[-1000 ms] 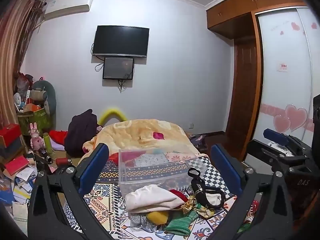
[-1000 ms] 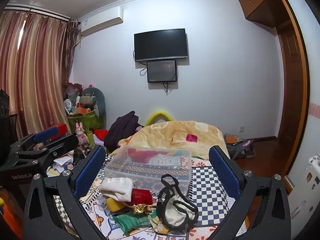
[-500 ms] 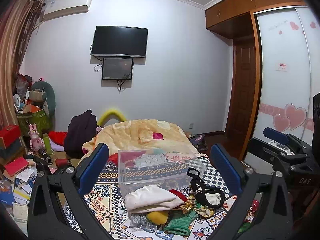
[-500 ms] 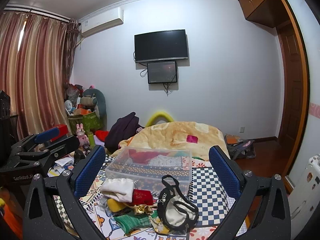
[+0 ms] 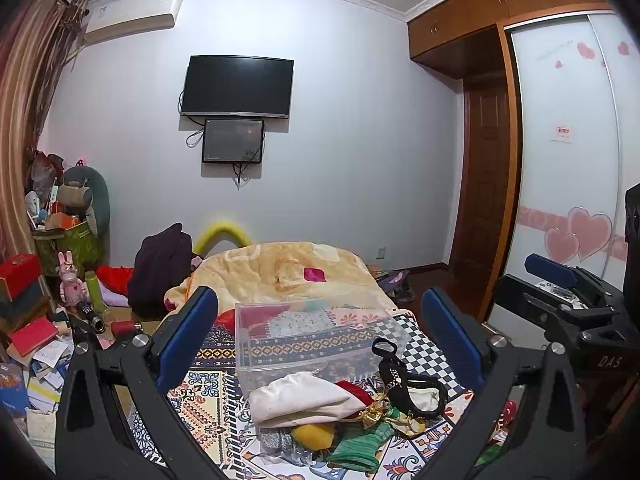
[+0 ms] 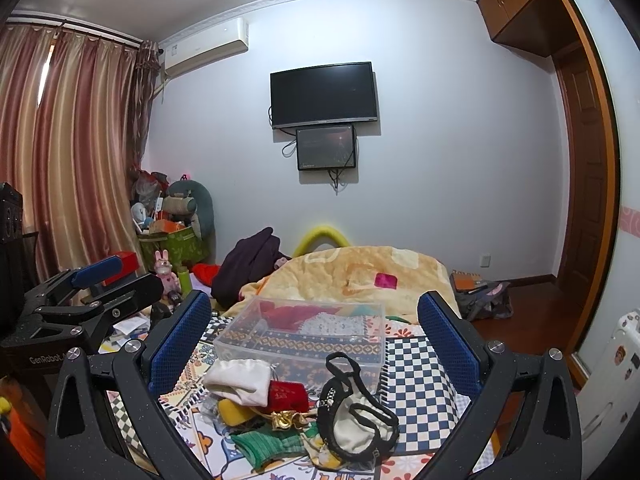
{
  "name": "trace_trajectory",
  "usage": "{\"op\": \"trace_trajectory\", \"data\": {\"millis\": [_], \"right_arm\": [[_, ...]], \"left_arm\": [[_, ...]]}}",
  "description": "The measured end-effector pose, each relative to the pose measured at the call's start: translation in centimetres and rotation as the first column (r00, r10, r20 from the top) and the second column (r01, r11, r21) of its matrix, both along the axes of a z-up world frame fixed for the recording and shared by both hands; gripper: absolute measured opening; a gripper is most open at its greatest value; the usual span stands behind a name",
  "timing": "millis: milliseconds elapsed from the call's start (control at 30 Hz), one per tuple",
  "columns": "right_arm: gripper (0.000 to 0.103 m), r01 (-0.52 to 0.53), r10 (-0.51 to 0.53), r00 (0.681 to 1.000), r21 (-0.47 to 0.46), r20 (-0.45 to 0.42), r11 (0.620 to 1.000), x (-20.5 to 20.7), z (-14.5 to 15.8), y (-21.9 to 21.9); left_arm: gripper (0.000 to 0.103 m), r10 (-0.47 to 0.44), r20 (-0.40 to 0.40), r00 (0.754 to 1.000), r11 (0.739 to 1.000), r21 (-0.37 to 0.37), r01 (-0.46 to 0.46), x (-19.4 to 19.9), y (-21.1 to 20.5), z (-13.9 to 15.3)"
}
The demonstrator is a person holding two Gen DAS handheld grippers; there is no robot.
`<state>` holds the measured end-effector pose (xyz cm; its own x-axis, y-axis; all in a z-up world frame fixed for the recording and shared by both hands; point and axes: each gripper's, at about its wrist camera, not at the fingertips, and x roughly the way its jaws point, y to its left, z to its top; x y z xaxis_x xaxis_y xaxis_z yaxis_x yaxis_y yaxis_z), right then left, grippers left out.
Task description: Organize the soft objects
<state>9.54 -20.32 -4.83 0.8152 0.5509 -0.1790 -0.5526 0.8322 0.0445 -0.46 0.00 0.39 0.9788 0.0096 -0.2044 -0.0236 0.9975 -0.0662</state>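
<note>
A pile of soft things lies on the patterned bedspread (image 6: 416, 376): a white cloth pouch (image 5: 304, 398) (image 6: 240, 380), a red pouch (image 6: 287, 395), a yellow piece (image 5: 312, 434), a green knitted piece (image 5: 358, 446) (image 6: 262, 442), and a cream bag with black trim (image 6: 356, 420) (image 5: 408, 384). A clear plastic box (image 5: 316, 336) (image 6: 304, 332) stands just behind the pile. My left gripper (image 5: 320, 344) and right gripper (image 6: 314, 340) are both open and empty, held above and short of the pile.
An orange blanket (image 5: 280, 276) is heaped at the far end of the bed with a dark garment (image 5: 160, 268) beside it. Boxes, papers and toys (image 5: 36, 320) crowd the floor at the left. A wardrobe (image 5: 568, 184) stands at the right.
Both views have shifted very slightly; the grippers stay open and nothing on the bed has moved.
</note>
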Motion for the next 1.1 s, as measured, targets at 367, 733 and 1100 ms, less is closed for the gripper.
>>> {"op": "trace_trajectory", "data": {"millis": [367, 733, 1100], "right_arm": [[0.103, 0.0, 0.0, 1.0, 0.007, 0.006, 1.0, -0.16, 0.22, -0.12], [0.103, -0.002, 0.002, 1.0, 0.012, 0.012, 1.0, -0.17, 0.31, -0.16], [0.103, -0.002, 0.002, 1.0, 0.013, 0.01, 1.0, -0.31, 0.15, -0.2]], "left_arm": [[0.103, -0.005, 0.01, 1.0, 1.0, 0.01, 0.005, -0.13, -0.49, 0.22], [0.103, -0.006, 0.015, 1.0, 1.0, 0.011, 0.005, -0.32, -0.73, 0.28], [0.103, -0.006, 0.018, 1.0, 1.0, 0.012, 0.006, -0.38, -0.81, 0.44]]}}
